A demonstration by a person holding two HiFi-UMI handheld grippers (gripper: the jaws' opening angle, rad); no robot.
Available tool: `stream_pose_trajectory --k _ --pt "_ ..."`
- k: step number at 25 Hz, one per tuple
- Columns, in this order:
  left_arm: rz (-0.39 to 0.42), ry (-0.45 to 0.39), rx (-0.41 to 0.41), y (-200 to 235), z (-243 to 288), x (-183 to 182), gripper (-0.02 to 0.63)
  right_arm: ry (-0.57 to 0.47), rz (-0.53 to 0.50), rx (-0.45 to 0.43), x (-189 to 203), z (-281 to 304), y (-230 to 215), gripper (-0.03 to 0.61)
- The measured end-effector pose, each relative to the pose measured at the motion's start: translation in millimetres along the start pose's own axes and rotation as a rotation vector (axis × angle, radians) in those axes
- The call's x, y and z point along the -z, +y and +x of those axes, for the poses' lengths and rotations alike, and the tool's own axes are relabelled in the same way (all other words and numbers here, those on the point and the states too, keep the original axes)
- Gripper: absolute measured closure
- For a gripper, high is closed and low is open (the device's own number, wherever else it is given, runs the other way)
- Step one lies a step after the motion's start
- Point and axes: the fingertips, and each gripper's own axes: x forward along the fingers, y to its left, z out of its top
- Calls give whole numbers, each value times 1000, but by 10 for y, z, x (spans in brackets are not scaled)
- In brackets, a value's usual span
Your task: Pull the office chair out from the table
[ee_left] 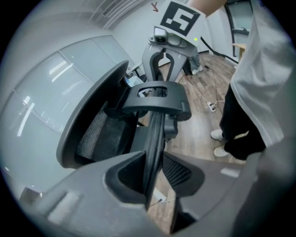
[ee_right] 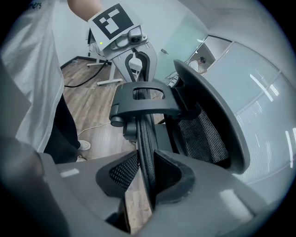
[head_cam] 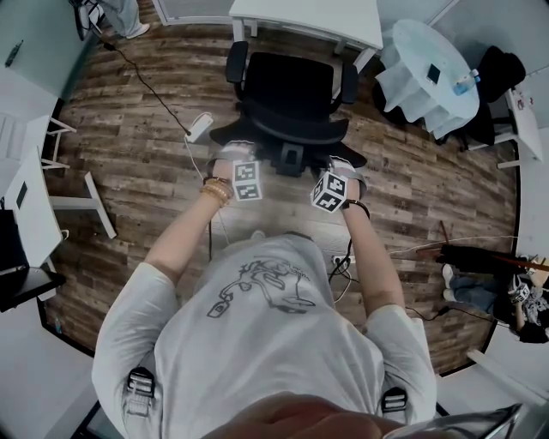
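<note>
A black mesh office chair (head_cam: 287, 94) stands on the wood floor just in front of the white table (head_cam: 309, 19), its seat facing the table. My left gripper (head_cam: 230, 154) and right gripper (head_cam: 343, 165) sit on the two ends of the backrest's top rim. In the left gripper view the thin rim (ee_left: 155, 139) runs straight between the jaws, which are shut on it. The right gripper view shows the same grip on the rim (ee_right: 144, 139). Each gripper view also shows the other gripper clamped further along the rim, beyond the chair's back bracket (ee_left: 157, 99).
A power strip (head_cam: 199, 127) with a cable lies on the floor left of the chair. A round white table (head_cam: 433, 73) and dark bags stand at the right. White desk legs (head_cam: 94, 201) are at the left. A person (head_cam: 515, 296) sits at the far right.
</note>
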Motion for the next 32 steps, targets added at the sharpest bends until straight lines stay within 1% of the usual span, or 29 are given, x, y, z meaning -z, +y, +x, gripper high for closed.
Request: stream_pose_trajectory --k 7,11,15,22,32 --pt "3 -7 15 -131 -91 -37 506 0 4 -9 14 -90 121 470" --pt "25 -6 20 -216 -171 -41 509 -7 25 -22 1 -152 198 468" --pt "37 -25 30 -406 -280 -32 511 -9 35 -16 -30 -239 390 466" --pt "19 -34 68 -710 -474 -43 511 -13 41 -39 -71 -411 703 466" --pt "34 -45 91 -1082 -701 -101 514 -7 51 -73 -68 -626 1078 466"
